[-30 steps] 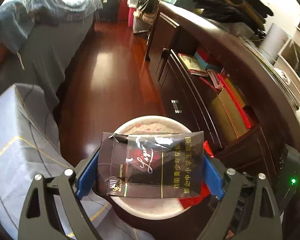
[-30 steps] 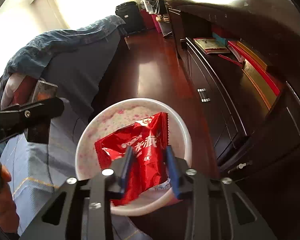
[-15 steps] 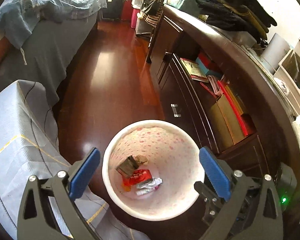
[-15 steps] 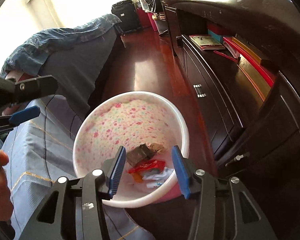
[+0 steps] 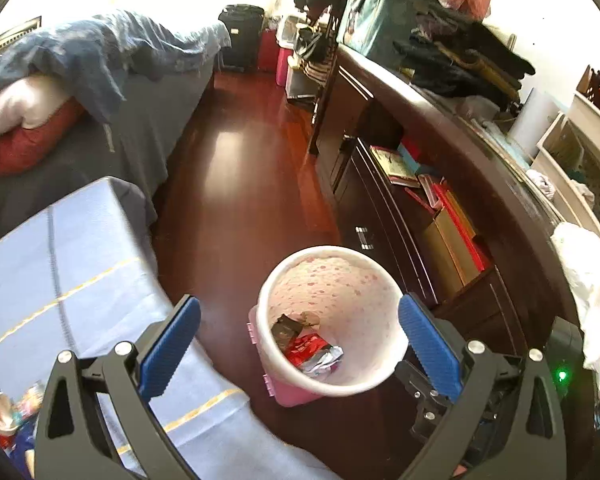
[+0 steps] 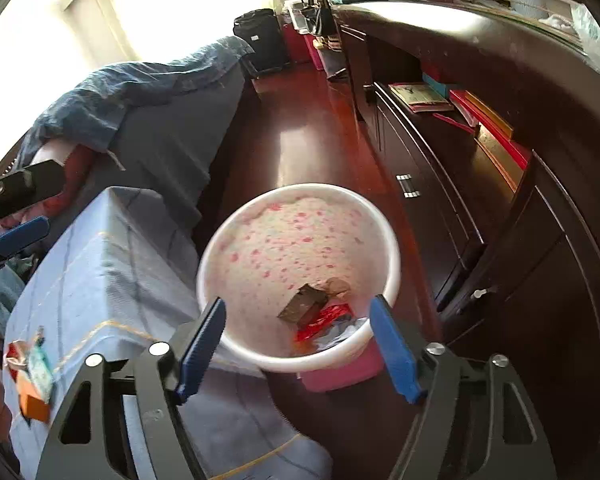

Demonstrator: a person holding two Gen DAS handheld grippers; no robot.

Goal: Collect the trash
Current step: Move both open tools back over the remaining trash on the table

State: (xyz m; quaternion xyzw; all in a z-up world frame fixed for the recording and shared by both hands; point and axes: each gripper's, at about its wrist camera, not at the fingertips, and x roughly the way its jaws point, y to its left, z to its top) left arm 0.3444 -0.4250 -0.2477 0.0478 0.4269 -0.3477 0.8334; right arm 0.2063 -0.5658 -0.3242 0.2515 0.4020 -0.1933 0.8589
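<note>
A white bin with pink flower dots point(image 5: 332, 276) point(image 6: 296, 236) stands on the dark wood floor. At its bottom lie a dark cigarette pack point(image 5: 286, 330) point(image 6: 304, 306), a red snack wrapper point(image 5: 306, 350) point(image 6: 324, 318) and a silvery wrapper point(image 5: 326, 360). My left gripper point(image 5: 300, 348) is open and empty above the bin. My right gripper point(image 6: 300, 350) is open and empty over the bin's near rim. More wrappers lie on the blue cloth at the lower left point(image 6: 30, 368) point(image 5: 4, 412).
A table with a blue cloth point(image 5: 60, 280) point(image 6: 100, 280) stands left of the bin. A dark wood cabinet point(image 5: 440, 216) point(image 6: 500, 184) with books runs along the right. A bed with blue bedding point(image 5: 100, 80) lies behind. The left gripper shows at the far left of the right wrist view point(image 6: 20, 208).
The left gripper let go of the cigarette pack and the right one the red wrapper; both lie in the bin. Both grippers opened wide and rose back from the bin.
</note>
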